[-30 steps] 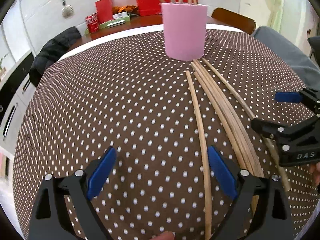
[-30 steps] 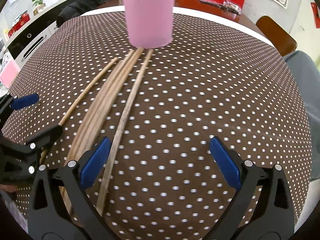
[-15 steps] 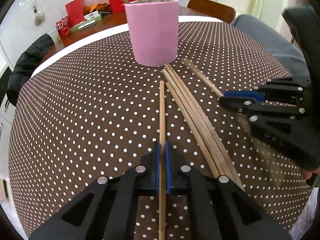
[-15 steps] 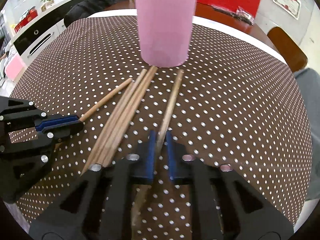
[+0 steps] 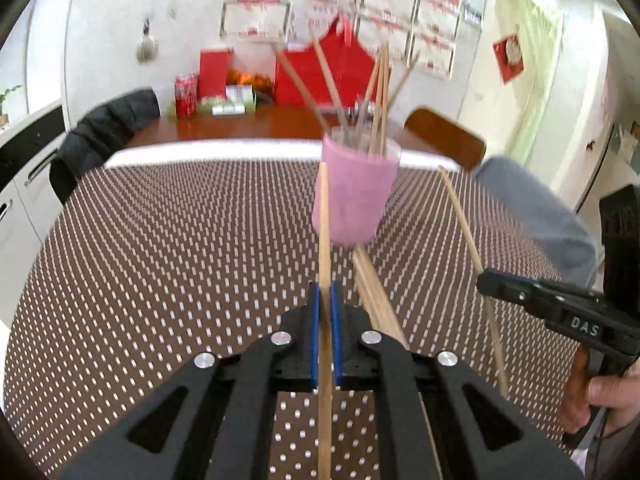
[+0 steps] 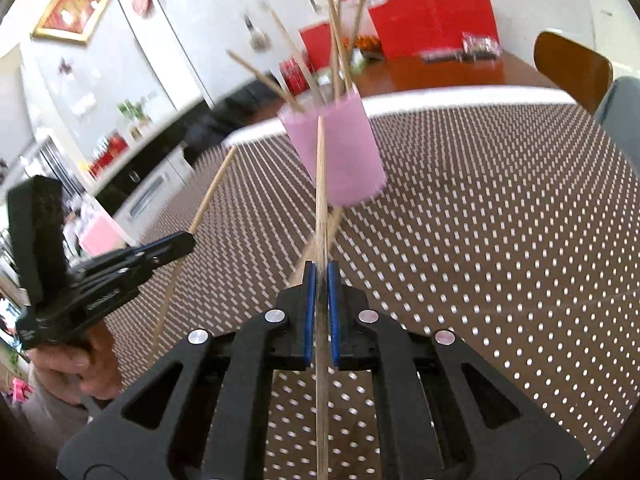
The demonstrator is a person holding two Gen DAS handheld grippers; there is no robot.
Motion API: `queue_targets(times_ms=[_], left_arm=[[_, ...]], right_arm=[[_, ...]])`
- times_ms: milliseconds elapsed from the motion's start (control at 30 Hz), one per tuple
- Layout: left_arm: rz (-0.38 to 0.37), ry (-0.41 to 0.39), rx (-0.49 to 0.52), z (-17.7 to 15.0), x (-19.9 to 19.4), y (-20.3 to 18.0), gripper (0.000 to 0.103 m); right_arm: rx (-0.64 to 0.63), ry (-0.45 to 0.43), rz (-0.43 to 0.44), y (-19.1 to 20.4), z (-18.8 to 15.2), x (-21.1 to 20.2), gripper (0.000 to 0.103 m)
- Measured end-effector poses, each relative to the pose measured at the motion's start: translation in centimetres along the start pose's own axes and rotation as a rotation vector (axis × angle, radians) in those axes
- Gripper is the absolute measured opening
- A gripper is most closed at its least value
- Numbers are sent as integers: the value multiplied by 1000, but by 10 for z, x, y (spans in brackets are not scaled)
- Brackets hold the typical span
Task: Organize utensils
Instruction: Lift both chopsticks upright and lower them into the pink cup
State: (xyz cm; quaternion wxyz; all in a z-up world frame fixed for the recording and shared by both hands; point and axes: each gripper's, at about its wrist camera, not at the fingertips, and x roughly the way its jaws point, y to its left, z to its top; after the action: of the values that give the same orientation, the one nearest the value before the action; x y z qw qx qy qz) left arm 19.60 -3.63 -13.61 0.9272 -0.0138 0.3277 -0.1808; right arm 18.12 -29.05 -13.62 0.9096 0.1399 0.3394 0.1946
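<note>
A pink cup [image 5: 354, 196] holding several wooden chopsticks stands on the dotted brown tablecloth; it also shows in the right wrist view [image 6: 336, 156]. My left gripper [image 5: 325, 300] is shut on one chopstick [image 5: 324, 220], lifted off the table and pointing toward the cup. My right gripper [image 6: 319, 276] is shut on another chopstick [image 6: 320, 184], also lifted and aimed at the cup. Each gripper shows in the other's view, with its chopstick [image 5: 464, 228] [image 6: 200, 212]. Several chopsticks [image 5: 372, 292] lie on the cloth in front of the cup.
The round table with the dotted cloth [image 5: 160, 260] has a white rim at the back. Wooden chairs [image 5: 444, 140], a dark jacket on a chair [image 5: 104, 128] and a second table with red boxes [image 5: 212, 68] stand behind. A grey-clad leg [image 5: 532, 208] is at the right.
Both grippers closed on a chopstick each, then lifted them off the table and tilted up, so the cup top and the room walls now show.
</note>
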Motion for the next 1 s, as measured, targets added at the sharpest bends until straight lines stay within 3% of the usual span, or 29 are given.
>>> queue_targets(times_ms=[367,567,767,1000], left_arm=[[-56,-304,35,61,-39,-6,5],[-128,-489,54,108,-46,-19,5],[-174,-596,58,151,-30,-31,5],[-216,-619,1,180,16,-23,5]], right_arm=[[-17,-218,91,24,40,-38,6],[-51,-309,96,37,83,-48,6],[-72,-414,86,45,132,-56,6],[-44,-510,62,36,181,-40,6]])
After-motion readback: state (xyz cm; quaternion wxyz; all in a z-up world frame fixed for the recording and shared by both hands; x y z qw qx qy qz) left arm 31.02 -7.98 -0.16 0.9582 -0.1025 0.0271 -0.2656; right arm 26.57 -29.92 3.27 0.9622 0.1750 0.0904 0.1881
